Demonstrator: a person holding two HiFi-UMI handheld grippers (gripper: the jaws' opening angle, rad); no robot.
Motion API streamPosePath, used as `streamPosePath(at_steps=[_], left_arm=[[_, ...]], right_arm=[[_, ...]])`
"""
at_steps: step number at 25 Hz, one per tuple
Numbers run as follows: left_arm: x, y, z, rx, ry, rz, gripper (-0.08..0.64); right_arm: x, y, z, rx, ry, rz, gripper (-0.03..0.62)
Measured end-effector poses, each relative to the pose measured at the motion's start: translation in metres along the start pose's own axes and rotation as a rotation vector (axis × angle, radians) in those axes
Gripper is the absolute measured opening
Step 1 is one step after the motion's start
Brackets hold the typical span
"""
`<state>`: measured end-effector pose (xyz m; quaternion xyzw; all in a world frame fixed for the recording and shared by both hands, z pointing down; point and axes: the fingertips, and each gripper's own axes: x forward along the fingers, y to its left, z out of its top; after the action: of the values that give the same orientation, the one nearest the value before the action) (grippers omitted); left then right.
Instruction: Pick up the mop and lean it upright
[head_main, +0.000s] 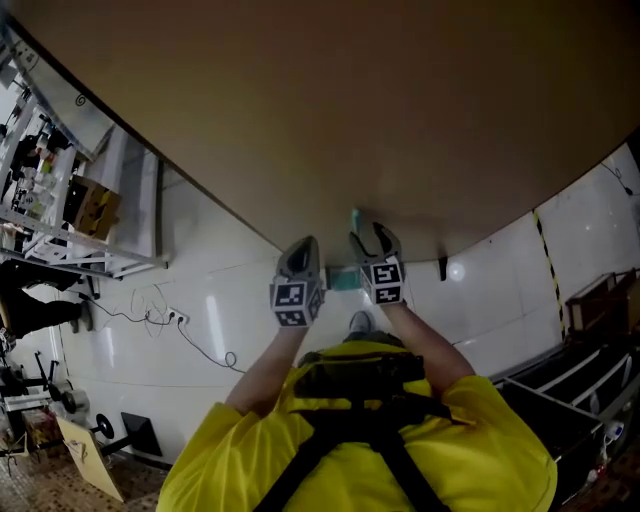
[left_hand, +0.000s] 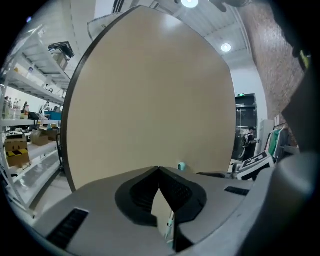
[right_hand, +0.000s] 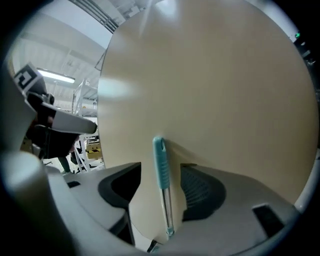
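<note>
Mop (right_hand: 160, 160): stood upright, leaned against the board, teal grip at the top and metal shaft below it
Mop top (head_main: 355, 217): rested on the board's face, just above the two grippers in the head view
Board (head_main: 330, 100): large, round-edged and tan; filled most of every view, stood on edge on the floor
Right gripper (right_hand: 161, 167): held with jaws wide apart, one on each side of the mop's handle; clamped on nothing, with a gap showing at both pads
Right gripper, head view (head_main: 375, 238): pointed at the board, just right of the mop top
Left gripper (left_hand: 159, 170): held with jaws together, tips touching; clamped on nothing
Through the left jaws: showed a thin strip of shaft (left_hand: 170, 225) in the gap under the tips, beyond the jaws and not gripped
Left gripper, head view (head_main: 303, 248): held just beside the right gripper, level with it, near the board
Teal end (left_hand: 181, 166): peeked over the left gripper's right jaw, against the board
Floor (head_main: 230, 300): white and glossy, with a dark cable (head_main: 190, 340) lying across it
Shelving (head_main: 60, 220): stood at the far left, well apart from the mop, with a box on it
Person: wore a yellow shirt (head_main: 250, 460) under a black harness, both arms stretched toward the board
</note>
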<state>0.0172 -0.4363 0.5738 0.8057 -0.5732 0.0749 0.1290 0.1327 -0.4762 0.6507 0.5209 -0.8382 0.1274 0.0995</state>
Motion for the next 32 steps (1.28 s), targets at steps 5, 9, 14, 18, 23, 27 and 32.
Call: streamPosePath(at_steps=[5, 9, 14, 18, 23, 27, 32], left_arm=[[0.013, 0.0, -0.026, 0.011, 0.049, -0.002, 0.0], [0.019, 0.006, -0.036, -0.002, 0.069, 0.008, 0.0], [0.014, 0.009, -0.034, -0.017, 0.063, -0.01, 0.0], [0.012, 0.003, -0.025, 0.02, 0.033, -0.045, 0.0], [0.009, -0.012, -0.008, 0.046, -0.013, -0.081, 0.0], [0.001, -0.018, 0.016, 0.011, -0.05, -0.088, 0.001], [-0.011, -0.028, 0.052, 0.011, -0.126, -0.096, 0.0]], right_arm=[[0.028, -0.009, -0.024, -0.019, 0.049, -0.079, 0.22], [0.027, -0.012, -0.024, -0.076, 0.056, -0.165, 0.109], [0.023, -0.002, -0.023, -0.078, 0.078, -0.116, 0.106], [-0.009, 0.002, -0.005, -0.084, 0.022, -0.09, 0.104], [-0.058, 0.002, 0.037, -0.083, -0.049, -0.056, 0.104], [-0.085, 0.003, 0.074, -0.086, -0.087, -0.052, 0.104], [-0.105, 0.015, 0.122, -0.097, -0.156, -0.01, 0.103]])
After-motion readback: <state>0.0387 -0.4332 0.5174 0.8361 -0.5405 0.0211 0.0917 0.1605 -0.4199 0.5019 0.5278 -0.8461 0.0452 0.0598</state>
